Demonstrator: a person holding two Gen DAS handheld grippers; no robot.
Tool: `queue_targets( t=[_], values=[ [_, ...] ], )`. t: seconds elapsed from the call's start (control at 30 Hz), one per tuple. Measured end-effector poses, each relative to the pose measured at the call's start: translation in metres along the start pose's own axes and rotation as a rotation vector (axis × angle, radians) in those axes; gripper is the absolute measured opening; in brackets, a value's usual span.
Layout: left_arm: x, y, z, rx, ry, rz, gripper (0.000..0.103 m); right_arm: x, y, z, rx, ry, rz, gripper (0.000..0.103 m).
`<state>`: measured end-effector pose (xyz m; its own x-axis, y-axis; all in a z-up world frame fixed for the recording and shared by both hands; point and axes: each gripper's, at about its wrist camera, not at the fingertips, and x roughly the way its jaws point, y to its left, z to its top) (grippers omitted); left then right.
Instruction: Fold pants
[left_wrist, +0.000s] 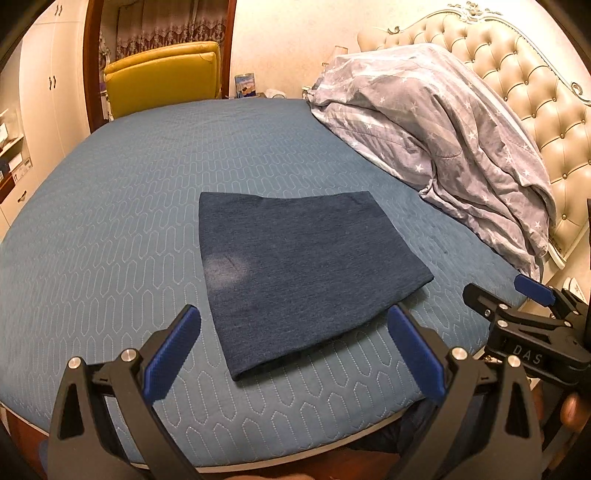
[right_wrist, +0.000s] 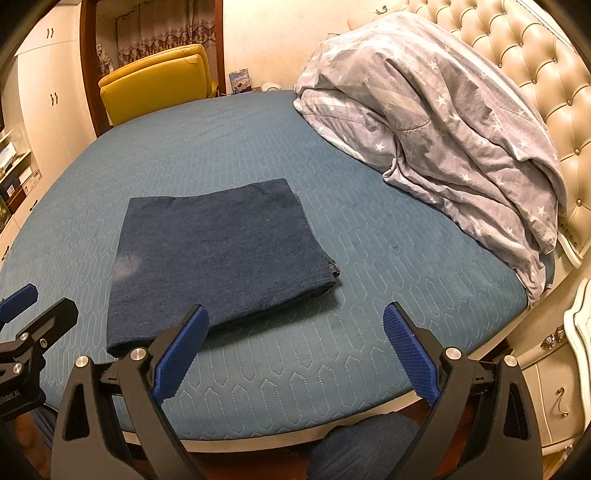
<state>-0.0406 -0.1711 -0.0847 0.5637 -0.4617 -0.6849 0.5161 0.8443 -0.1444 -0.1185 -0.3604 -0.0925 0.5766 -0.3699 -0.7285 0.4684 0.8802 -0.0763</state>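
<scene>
Nearest the lenses, both claws hang just off the bed's front edge, above it. Left gripper (left_wrist: 293, 354): blue ribbed pads spread wide, nothing between them. Right gripper (right_wrist: 295, 356): same, jaws wide apart, empty. Neither touches cloth. Each shows at the edge of the other's view, so they sit side by side, left one to the left.

Just beyond, on the teal quilted bedspread (left_wrist: 110, 206), lies the dark blue denim pants (left_wrist: 295, 269), already a flat squarish packet w/ several layers. Stacked edges show at the near right corner in the right wrist view (right_wrist: 334, 269); a faded patch sits near the packet's left side. Rounded fold looks to run along the near edge, though I can't be sure.

Key relation: packet lies straight ahead of the left gripper, centred btw its pads, near edge close. From the right gripper it sits ahead and to the left; only its left pad lines up w/ the near edge. So left is nearer the middle, right nearer the right-hand corner. Long axis: roughly away from the claws, slightly skewed, but close to square so hard to call.

Judgement: folding looks about done; any more would be a tidy or one last halving.

Farther back, right: crumpled grey star-print duvet (left_wrist: 443, 140) against the cream tufted headboard (left_wrist: 535, 85). Far left: yellow padded armchair (left_wrist: 162, 77).
</scene>
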Motion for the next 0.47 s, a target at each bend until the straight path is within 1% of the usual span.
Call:
queue_targets(
  t=[0.13, 0.33, 0.4, 0.43, 0.47],
  values=[
    [0.007, -0.003, -0.001, 0.008, 0.007, 0.010, 0.101, 0.001, -0.001, 0.000, 0.003, 0.002, 0.002, 0.092],
    [0.015, -0.001, 0.001, 0.007, 0.020, -0.025, 0.101, 0.005, -0.004, -0.001, 0.010, 0.010, 0.003, 0.092],
    [0.017, 0.009, 0.001, -0.005, 0.023, -0.078, 0.101, 0.011, -0.007, -0.001, 0.024, 0.018, 0.006, 0.092],
    [0.020, 0.020, 0.001, -0.014, 0.026, -0.087, 0.101, 0.014, -0.010, -0.001, 0.031, 0.021, 0.008, 0.092],
    [0.022, 0.031, 0.000, -0.024, 0.025, -0.067, 0.101, 0.017, -0.013, -0.001, 0.042, 0.021, 0.008, 0.092]
  ],
)
